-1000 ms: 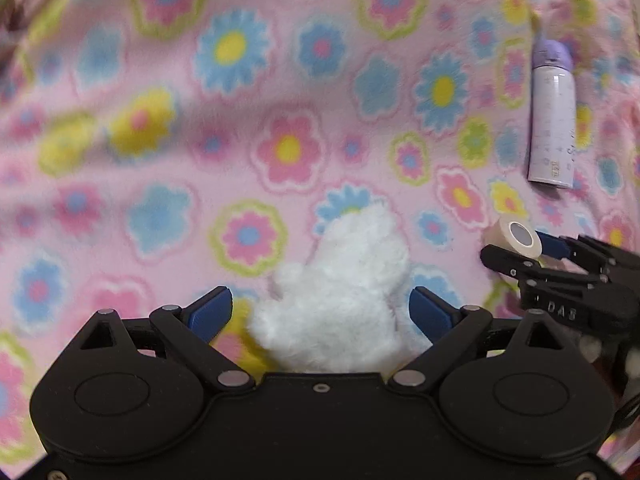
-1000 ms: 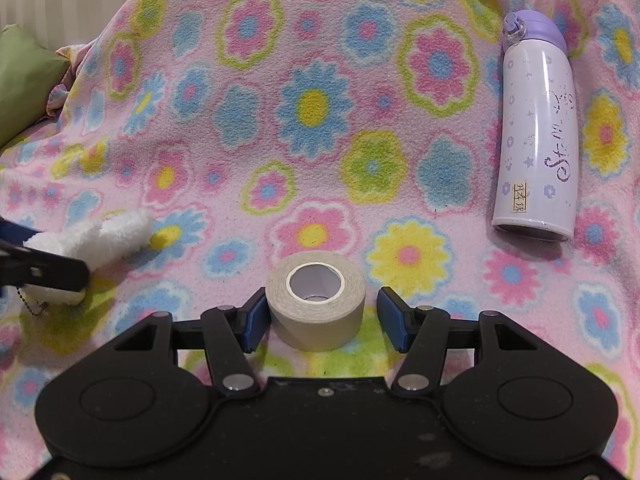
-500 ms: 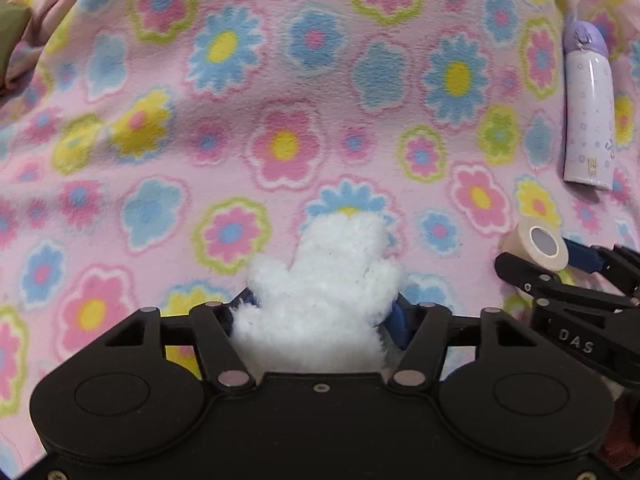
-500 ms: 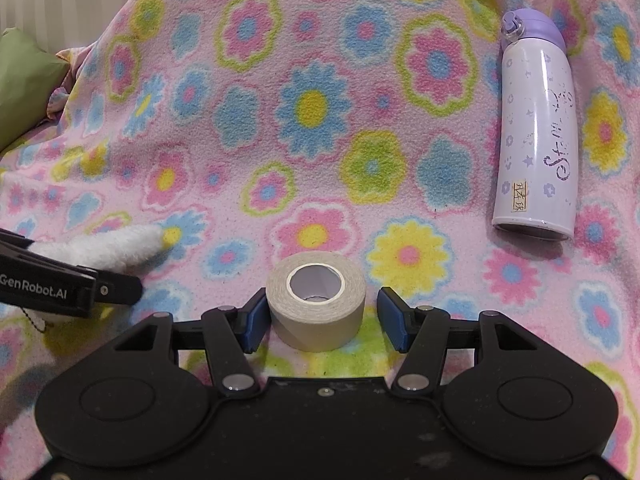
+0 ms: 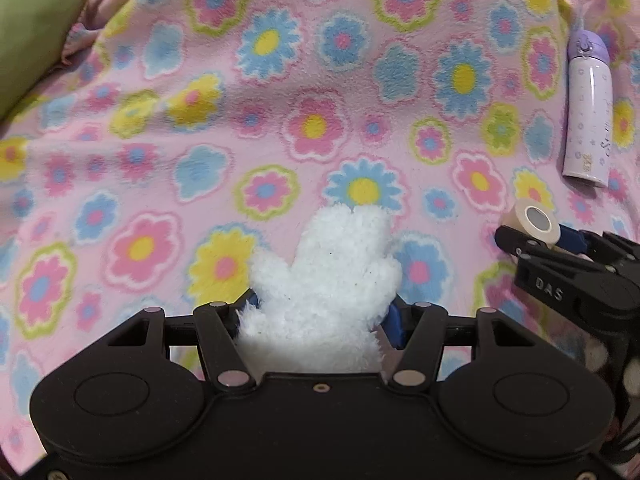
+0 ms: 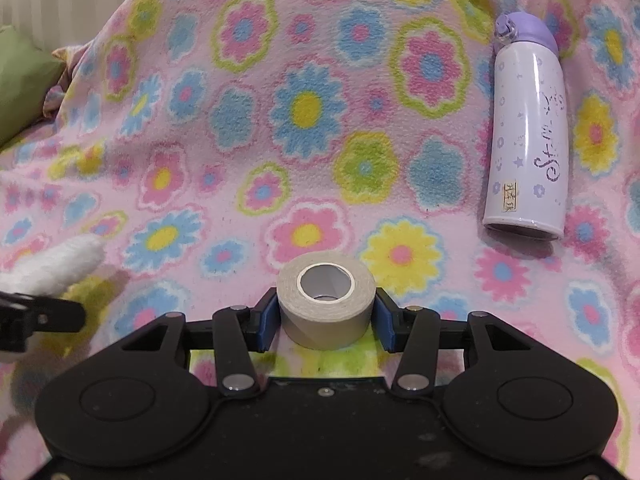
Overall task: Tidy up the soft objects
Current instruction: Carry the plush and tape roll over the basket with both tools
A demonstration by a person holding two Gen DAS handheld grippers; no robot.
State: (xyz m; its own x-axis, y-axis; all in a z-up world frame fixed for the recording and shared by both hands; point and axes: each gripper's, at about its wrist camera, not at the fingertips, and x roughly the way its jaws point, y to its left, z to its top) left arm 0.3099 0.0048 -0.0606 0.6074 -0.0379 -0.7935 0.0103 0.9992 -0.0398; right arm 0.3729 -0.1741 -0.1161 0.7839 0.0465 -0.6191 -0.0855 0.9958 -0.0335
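A fluffy white plush toy point(image 5: 332, 276) sticks out forward between the blue pads of my left gripper point(image 5: 322, 312), which is shut on it and holds it over the flowered pink blanket point(image 5: 200, 120). In the right wrist view the same plush toy point(image 6: 60, 264) shows at the far left with the left gripper point(image 6: 40, 316) under it. My right gripper point(image 6: 326, 320) is shut on a beige tape roll point(image 6: 326, 300) that stands on the blanket, both pads pressing its sides. The left wrist view shows that tape roll point(image 5: 536, 222) at the right edge.
A white and purple bottle point(image 6: 526, 132) lies on the blanket at the far right, also in the left wrist view as the bottle point(image 5: 587, 108). A green cushion point(image 5: 28, 28) sits at the blanket's far left edge.
My left gripper closed on the plush toy and drew back and up with it, so more blanket shows. The right gripper's pads closed in onto the tape roll without moving otherwise.
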